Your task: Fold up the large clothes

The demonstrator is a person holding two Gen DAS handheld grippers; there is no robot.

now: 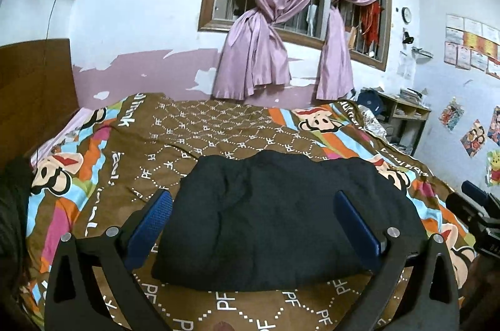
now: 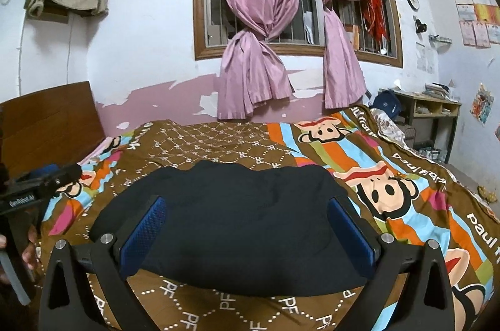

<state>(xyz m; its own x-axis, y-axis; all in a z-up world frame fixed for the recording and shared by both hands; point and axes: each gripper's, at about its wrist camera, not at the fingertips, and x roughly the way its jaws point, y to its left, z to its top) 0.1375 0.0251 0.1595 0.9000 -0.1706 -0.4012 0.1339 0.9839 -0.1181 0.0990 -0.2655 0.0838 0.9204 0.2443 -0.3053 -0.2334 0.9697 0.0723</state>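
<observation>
A dark navy garment [image 1: 281, 218] lies folded into a compact rectangle on the patterned bedspread [image 1: 218, 128]. It also shows in the right wrist view [image 2: 250, 224]. My left gripper [image 1: 253, 196] is open, hovering over the garment's near part, its blue pads [image 1: 150, 224] apart and holding nothing. My right gripper [image 2: 247, 203] is open too, above the same garment, with blue pads [image 2: 143, 228] wide apart. Each gripper appears at the edge of the other's view: the right one [image 1: 481, 215], the left one [image 2: 37, 187].
The bed has a brown wooden headboard [image 1: 34, 87] at the left. Pink knotted curtains [image 1: 259, 56] hang at a barred window behind the bed. A small desk [image 1: 403, 109] with a blue bag stands at the right. Posters cover the right wall.
</observation>
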